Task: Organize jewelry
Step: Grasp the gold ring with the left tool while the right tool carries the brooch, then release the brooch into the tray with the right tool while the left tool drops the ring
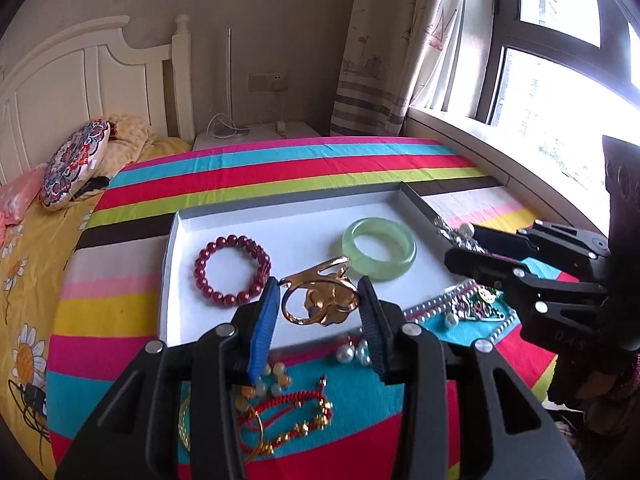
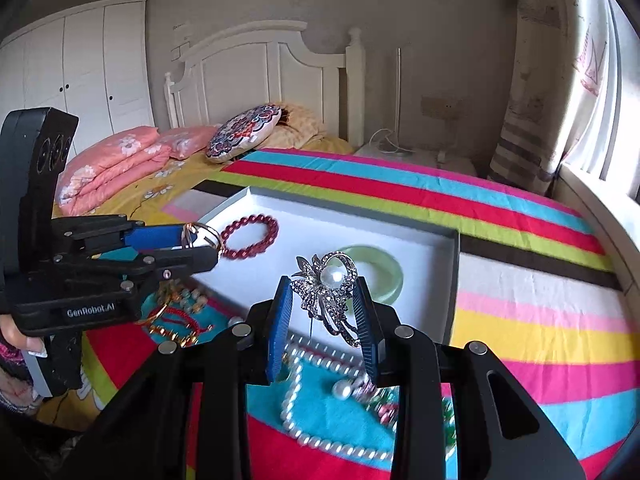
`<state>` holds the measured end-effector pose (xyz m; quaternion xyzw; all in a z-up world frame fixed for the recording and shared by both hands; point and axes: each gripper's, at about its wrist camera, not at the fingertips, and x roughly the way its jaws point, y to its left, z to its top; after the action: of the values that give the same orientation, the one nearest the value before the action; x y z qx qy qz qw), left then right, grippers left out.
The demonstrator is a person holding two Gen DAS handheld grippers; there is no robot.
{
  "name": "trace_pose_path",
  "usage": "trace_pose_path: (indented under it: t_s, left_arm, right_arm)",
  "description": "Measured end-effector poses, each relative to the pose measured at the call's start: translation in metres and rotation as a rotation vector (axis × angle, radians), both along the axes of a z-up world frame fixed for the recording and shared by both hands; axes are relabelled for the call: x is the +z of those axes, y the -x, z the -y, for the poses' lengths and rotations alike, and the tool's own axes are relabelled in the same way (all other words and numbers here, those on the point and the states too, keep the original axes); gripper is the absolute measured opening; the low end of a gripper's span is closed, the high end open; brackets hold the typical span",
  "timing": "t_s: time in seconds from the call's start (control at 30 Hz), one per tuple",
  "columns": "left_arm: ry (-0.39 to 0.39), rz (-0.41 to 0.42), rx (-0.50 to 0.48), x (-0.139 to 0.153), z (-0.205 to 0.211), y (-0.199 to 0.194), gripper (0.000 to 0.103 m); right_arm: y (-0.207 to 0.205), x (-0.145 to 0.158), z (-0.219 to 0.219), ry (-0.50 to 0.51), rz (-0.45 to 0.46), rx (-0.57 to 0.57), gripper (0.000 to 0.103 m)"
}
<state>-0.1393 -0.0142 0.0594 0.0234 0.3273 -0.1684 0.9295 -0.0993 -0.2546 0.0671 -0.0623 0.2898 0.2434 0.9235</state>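
Observation:
My left gripper (image 1: 318, 304) is shut on a gold flower bangle (image 1: 320, 300) and holds it over the near edge of a white tray (image 1: 176, 280). My right gripper (image 2: 322, 300) is shut on a silver rhinestone brooch with a pearl (image 2: 330, 280), held above the tray's near edge (image 2: 450, 312). In the tray lie a dark red bead bracelet (image 1: 232, 270) and a pale green jade bangle (image 1: 380, 248). The right gripper also shows at the right of the left wrist view (image 1: 460, 240), and the left gripper at the left of the right wrist view (image 2: 208, 242).
On the striped cloth (image 1: 280, 168) near the tray lie a pearl necklace (image 2: 304, 412), pearl earrings (image 1: 352, 352), a red cord bracelet (image 1: 288, 412), a gold ring bangle and small beaded pieces. Pillows, a headboard (image 2: 264, 80) and a window (image 1: 560, 80) stand behind.

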Motion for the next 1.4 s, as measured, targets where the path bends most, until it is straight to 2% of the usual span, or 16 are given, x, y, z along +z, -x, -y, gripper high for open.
trace_pose_path:
  t_s: [0.2,0.33,0.5,0.7,1.0,1.03,1.07,1.1,1.13,1.4]
  left_arm:
    - [-0.013,-0.020,0.000,-0.001,0.006,-0.019,0.039]
    - [-0.025,-0.030,0.013,-0.008,0.008,-0.032,0.039]
    - [0.001,-0.058,0.041,-0.020,0.004,-0.049,0.039]
    - [0.019,-0.086,0.060,-0.032,0.002,-0.058,0.039]
    - [0.037,-0.109,0.094,-0.036,-0.006,-0.074,0.039]
    - [0.040,-0.111,0.096,-0.037,-0.007,-0.075,0.040]
    - [0.048,-0.110,0.101,-0.037,-0.009,-0.076,0.040]
    - [0.054,-0.109,0.104,-0.036,-0.010,-0.076,0.044]
    - [0.063,-0.105,0.108,-0.036,-0.012,-0.075,0.048]
    - [0.107,-0.012,0.172,-0.012,-0.039,-0.049,0.086]
  right_arm:
    - [-0.032,0.009,-0.019,0.045,0.007,0.024,0.031]
    - [-0.057,0.008,-0.036,0.070,-0.019,0.038,0.031]
    - [-0.091,0.006,-0.057,0.097,-0.066,0.055,0.031]
    - [-0.116,-0.008,-0.078,0.134,-0.123,0.066,0.031]
    - [-0.144,-0.025,-0.100,0.176,-0.194,0.053,0.032]
    - [-0.145,-0.025,-0.102,0.178,-0.197,0.054,0.033]
    - [-0.145,-0.025,-0.102,0.173,-0.199,0.054,0.043]
    - [-0.145,-0.023,-0.102,0.164,-0.197,0.050,0.051]
    - [-0.144,-0.021,-0.100,0.155,-0.190,0.045,0.066]
    - [-0.118,0.003,-0.075,0.075,-0.108,0.049,0.069]
